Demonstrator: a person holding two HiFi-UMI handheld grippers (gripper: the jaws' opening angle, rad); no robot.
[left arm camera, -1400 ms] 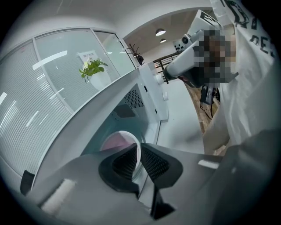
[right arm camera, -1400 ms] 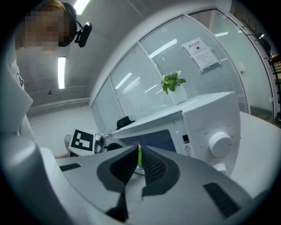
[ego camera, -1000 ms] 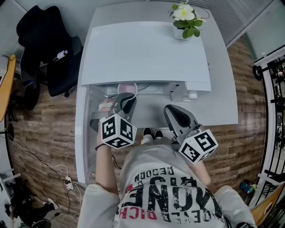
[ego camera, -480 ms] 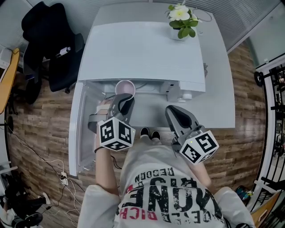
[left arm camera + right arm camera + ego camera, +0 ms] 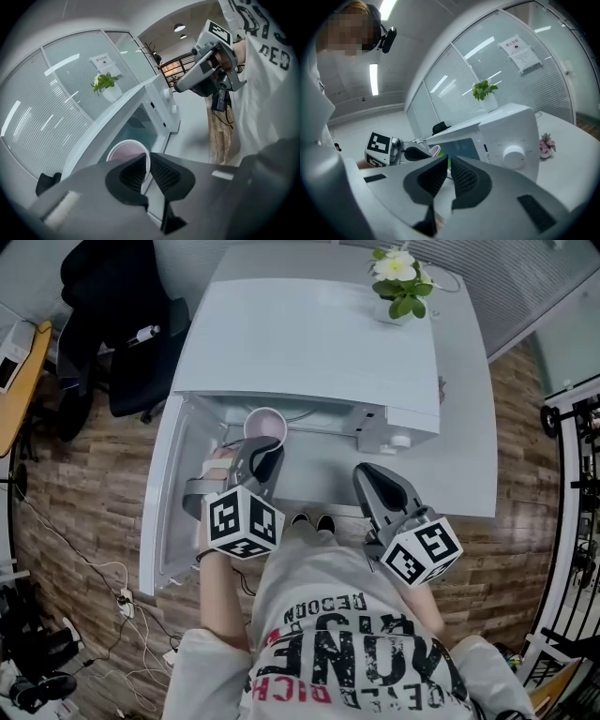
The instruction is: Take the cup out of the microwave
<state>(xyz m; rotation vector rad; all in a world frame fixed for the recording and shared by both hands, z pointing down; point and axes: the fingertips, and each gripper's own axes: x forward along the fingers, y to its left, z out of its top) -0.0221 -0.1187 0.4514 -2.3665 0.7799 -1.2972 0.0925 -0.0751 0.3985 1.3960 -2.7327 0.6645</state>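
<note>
A pink cup (image 5: 265, 425) with a white rim hangs at the mouth of the white microwave (image 5: 309, 343), just in front of its open cavity. My left gripper (image 5: 267, 446) is shut on the near rim of the cup (image 5: 125, 151), one pad inside and one outside, as the left gripper (image 5: 147, 158) view shows. My right gripper (image 5: 363, 472) hovers in front of the microwave's control panel, shut with nothing in it. In the right gripper (image 5: 449, 162) view, the cup (image 5: 435, 150) and the microwave's knob (image 5: 513, 156) lie beyond the jaws.
The microwave door (image 5: 173, 493) stands swung open at the left. A potted plant (image 5: 401, 282) sits on the white table (image 5: 464, 427) behind the microwave. An office chair with a black jacket (image 5: 112, 324) stands at the far left on the wooden floor.
The left gripper has drawn the cup slightly out of the cavity and up, so more of its rim shows. The right gripper has stayed put.
</note>
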